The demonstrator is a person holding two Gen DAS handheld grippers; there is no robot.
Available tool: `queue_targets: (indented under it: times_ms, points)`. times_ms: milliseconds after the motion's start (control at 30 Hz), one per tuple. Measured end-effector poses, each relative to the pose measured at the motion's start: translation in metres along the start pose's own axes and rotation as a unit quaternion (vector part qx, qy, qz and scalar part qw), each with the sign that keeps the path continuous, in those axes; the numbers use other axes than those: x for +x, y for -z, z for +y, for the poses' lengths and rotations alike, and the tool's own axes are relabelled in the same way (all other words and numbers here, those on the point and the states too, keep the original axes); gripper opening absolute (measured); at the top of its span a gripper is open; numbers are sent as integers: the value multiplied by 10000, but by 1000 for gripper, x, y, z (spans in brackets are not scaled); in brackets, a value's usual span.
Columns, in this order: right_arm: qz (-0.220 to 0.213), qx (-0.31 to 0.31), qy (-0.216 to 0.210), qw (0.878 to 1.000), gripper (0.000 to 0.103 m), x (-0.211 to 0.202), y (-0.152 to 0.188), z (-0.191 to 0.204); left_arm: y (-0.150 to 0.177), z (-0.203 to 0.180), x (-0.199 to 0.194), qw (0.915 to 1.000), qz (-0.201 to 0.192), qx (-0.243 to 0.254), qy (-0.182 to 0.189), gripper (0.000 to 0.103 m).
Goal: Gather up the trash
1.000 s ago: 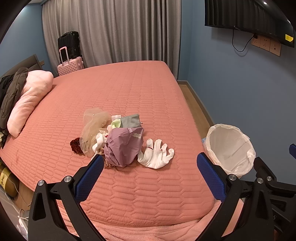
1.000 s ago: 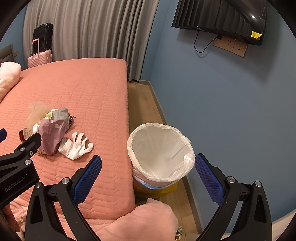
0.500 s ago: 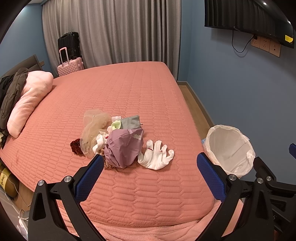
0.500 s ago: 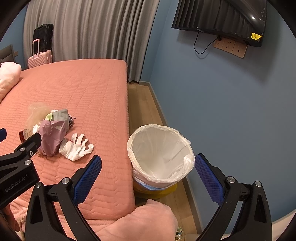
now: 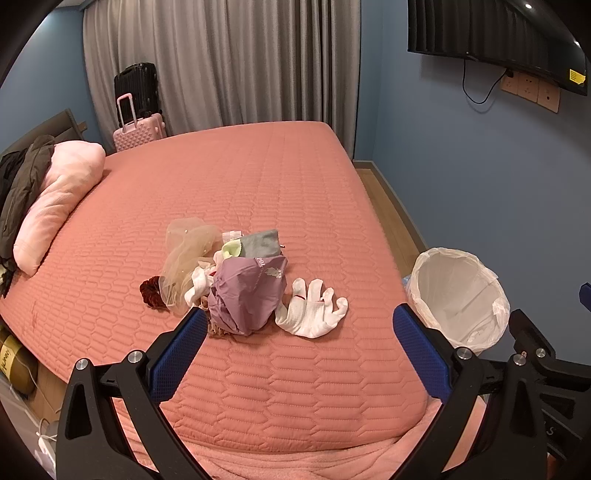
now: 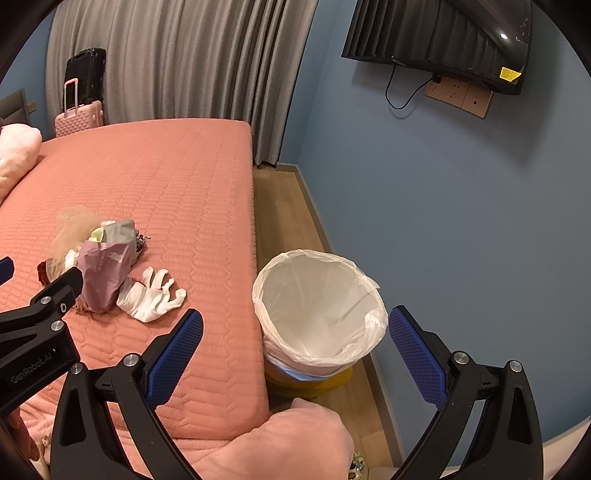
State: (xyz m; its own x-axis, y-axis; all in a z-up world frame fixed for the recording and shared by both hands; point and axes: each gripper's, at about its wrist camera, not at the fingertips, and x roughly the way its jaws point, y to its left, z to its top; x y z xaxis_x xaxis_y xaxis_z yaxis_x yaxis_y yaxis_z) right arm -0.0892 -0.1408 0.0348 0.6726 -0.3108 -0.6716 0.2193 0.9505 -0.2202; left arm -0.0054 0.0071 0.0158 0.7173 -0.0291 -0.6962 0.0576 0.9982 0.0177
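A heap of trash lies on the pink bed (image 5: 258, 184): a crumpled purple bag (image 5: 247, 295) (image 6: 101, 273), white gloves (image 5: 314, 310) (image 6: 149, 297), a grey cloth (image 5: 260, 243), beige netting (image 5: 184, 251) and a dark red scrunchie (image 5: 150, 291). A bin with a white liner (image 5: 458, 295) (image 6: 317, 306) stands on the floor by the bed's right side. My left gripper (image 5: 299, 343) hangs open over the bed's near edge, short of the heap. Over the bin's near rim, my right gripper (image 6: 295, 347) is open and holds nothing.
A pink pillow (image 5: 59, 199) and a dark jacket (image 5: 18, 184) lie at the bed's left. Two suitcases (image 5: 138, 107) stand by the grey curtain. A television (image 6: 443, 33) hangs on the blue wall. A pink blanket (image 6: 280, 443) is bunched at the foot of the bed.
Both views have drifted a little, with the heap and bin sitting slightly lower in frame. Both grippers stay open and nothing has been taken hold of.
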Motion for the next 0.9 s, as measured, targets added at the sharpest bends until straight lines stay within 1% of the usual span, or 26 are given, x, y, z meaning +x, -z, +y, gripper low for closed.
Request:
queue_targets:
  times_ms: [267, 400, 500, 633, 700, 900]
  points:
    - [-56, 31, 55, 10000, 97, -2, 0, 4, 1, 8, 5, 10000, 55, -25, 30, 96]
    - [-93, 99, -17, 9999, 97, -1, 1, 6, 2, 16, 8, 9998, 63, -120, 116, 96]
    - [-131, 131, -106, 9998, 97, 1, 2, 12, 3, 26, 13, 9998, 32, -158, 147, 96]
    - [-170, 185, -276, 9993, 97, 8, 4, 24, 7, 47, 31, 9990, 210, -360, 178, 96]
    - [-192, 200, -362, 9990, 97, 12, 4, 33, 9, 57, 38, 9985, 197, -471, 210, 96]
    - [-218, 167, -689, 9972, 97, 34, 4, 64, 11, 93, 61, 9978, 228, -622, 85, 96]
